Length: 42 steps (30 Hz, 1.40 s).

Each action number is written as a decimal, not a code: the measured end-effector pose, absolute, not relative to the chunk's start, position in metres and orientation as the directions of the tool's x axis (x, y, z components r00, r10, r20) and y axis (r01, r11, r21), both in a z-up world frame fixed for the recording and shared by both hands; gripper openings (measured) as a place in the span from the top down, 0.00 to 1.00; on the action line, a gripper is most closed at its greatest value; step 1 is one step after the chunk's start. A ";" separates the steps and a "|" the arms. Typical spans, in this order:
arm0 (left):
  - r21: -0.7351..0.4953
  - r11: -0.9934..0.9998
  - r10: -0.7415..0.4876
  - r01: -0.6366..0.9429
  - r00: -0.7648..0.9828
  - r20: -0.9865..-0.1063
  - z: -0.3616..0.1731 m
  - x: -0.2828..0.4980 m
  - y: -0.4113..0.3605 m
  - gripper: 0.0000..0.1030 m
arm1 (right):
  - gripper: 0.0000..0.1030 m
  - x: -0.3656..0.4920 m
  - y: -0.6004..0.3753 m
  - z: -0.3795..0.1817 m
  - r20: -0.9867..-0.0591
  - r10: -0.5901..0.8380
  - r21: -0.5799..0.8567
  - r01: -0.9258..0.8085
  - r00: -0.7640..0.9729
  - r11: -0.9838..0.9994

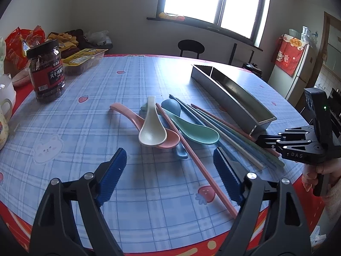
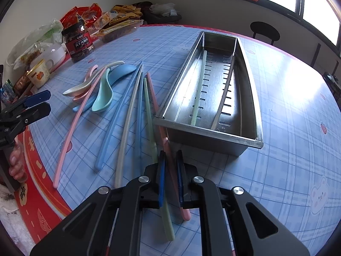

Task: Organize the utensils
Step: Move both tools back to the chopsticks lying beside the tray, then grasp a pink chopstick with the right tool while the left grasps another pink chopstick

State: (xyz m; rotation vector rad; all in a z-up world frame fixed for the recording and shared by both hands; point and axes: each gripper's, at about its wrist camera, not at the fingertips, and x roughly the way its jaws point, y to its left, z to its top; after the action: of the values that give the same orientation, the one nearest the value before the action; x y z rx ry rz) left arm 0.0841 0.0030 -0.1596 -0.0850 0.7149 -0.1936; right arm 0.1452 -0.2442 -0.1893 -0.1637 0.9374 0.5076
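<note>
Two sets of fingers in play. My right gripper [image 2: 170, 170] pinched pink chopstick [image 2: 165, 143] near its end, probably for lift to tray. My left gripper [image 1: 168, 168] hung wide, empty, over spoon pile [image 1: 162, 125]. Loose chopsticks [image 2: 132, 111] fanned on desk [image 2: 287, 128]. Beyond, steel tray [image 2: 251, 98] already held green chopstick [image 2: 199, 89].

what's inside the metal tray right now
In the metal tray, two chopsticks lie lengthwise on the slotted floor: a pale green one and a grey one. The near wall hides their closest ends.
</note>
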 end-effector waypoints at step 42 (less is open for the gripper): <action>-0.078 0.990 -0.136 0.121 0.606 -0.784 -0.193 0.102 -0.042 0.90 | 0.91 0.125 -0.225 -0.190 -0.778 0.354 0.056 -0.503 0.520 0.863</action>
State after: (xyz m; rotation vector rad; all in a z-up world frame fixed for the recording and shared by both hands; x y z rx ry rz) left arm 0.1016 -0.0420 -0.1934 -0.0180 0.9075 -0.1489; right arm 0.1254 -0.2250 -0.1902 -0.1843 0.8861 0.5168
